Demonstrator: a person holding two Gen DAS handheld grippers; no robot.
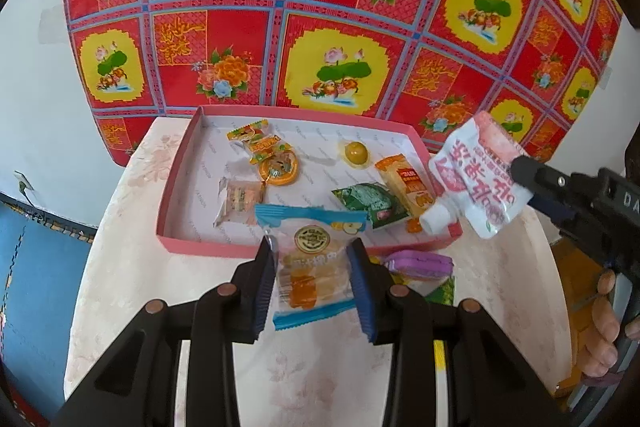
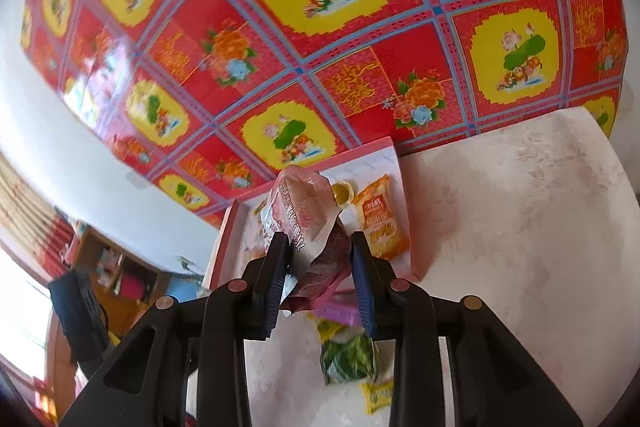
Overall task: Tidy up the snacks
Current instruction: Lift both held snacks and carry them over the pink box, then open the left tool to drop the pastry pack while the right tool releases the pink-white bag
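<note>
My left gripper (image 1: 312, 267) is shut on a clear snack packet with blue ends (image 1: 310, 259), held just above the near wall of the pink tray (image 1: 176, 187). Several snacks lie in the tray: an orange packet (image 1: 406, 185), a green packet (image 1: 370, 205), a yellow jelly cup (image 1: 356, 153). My right gripper (image 2: 320, 267) is shut on a white and pink spouted pouch (image 2: 300, 215). In the left wrist view the same pouch (image 1: 476, 179) hangs over the tray's right corner, pinched at its edge by the right gripper (image 1: 520, 167).
A purple packet (image 1: 420, 265) and green and yellow packets (image 2: 350, 355) lie on the pale round table (image 1: 132, 287) near the tray. A red patterned cloth (image 1: 360, 7) hangs on the wall behind. A hand (image 1: 604, 331) holds the right gripper's handle.
</note>
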